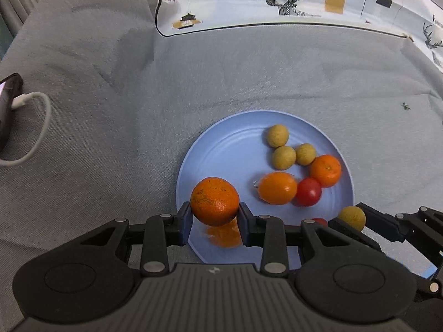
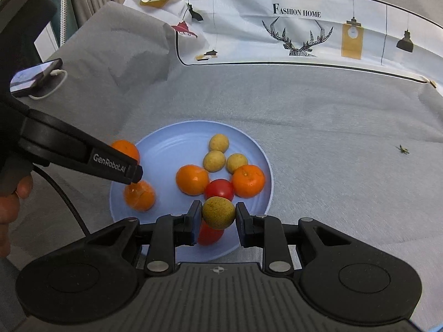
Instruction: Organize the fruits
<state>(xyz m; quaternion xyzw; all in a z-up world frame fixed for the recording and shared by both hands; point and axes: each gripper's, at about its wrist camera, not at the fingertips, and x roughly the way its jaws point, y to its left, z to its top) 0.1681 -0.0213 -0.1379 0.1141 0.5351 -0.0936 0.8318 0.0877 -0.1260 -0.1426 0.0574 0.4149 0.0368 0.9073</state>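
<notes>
Left to right we list, at the far left edge of the left wrist view, 1 dark phone (image 1: pixel 7 108) with a looped white charging cable (image 1: pixel 36 127), both lying on the grey woven tablecloth (image 1: pixel 110 138).

Lower centre of that view: the left gripper (image 1: pixel 214 215), its 2 pads clamped on 1 large speckled orange (image 1: pixel 214 204), held above the near rim of the round pale-blue plate (image 1: pixel 221 135). Beneath it on the plate lies 1 more orange fruit (image 1: pixel 225 235), partly hidden.

Centre right, on the plate, we count 3 small tan round fruits (image 1: pixel 277 135), 2 smooth orange citrus (image 1: pixel 278 188) and 1 red tomato-like fruit (image 1: pixel 308 192), all clustered and touching.

Lower centre of the right wrist view: the right gripper (image 2: pixel 218 214), its pads closed on 1 small tan-green round fruit (image 2: pixel 218 212), held over the plate's near edge, above a 2nd red fruit (image 2: pixel 210 233).

Upper right: the white printed cloth with deer and lamp motifs (image 1: pixel 304 0). Far right, 1 tiny green scrap (image 1: pixel 405 106) lies on the tablecloth.

Progress, as we judge it: 8 fruits sit on the plate and 2 more are carried above it. No other fruit shows on the tablecloth, so setting down these 2 looks like the remaining work.
</notes>
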